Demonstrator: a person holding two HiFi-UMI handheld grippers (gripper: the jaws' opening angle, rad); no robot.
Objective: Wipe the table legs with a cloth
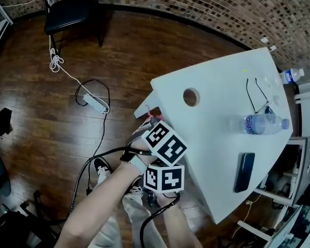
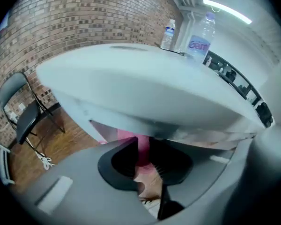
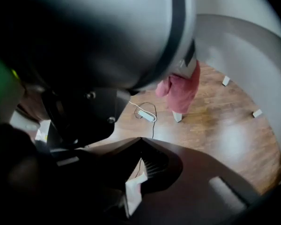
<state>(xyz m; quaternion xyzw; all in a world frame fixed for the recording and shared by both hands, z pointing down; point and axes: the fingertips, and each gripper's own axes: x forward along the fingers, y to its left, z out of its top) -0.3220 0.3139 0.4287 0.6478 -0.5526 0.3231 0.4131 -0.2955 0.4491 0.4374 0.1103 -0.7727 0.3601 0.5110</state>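
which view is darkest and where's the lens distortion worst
Right gripper view is darkest: foreground in deep shadow, only the floor lit, with some sheen. Left gripper view bends the table edge most, and its foreground is blurred. Head view is evenly lit and sharp.

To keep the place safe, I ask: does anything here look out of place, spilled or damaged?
Nothing looks spilled or damaged. One thing stands out: a white power strip lies loose on the wooden floor near the table, its cords trailing across the boards towards the chair. Someone might trip there.
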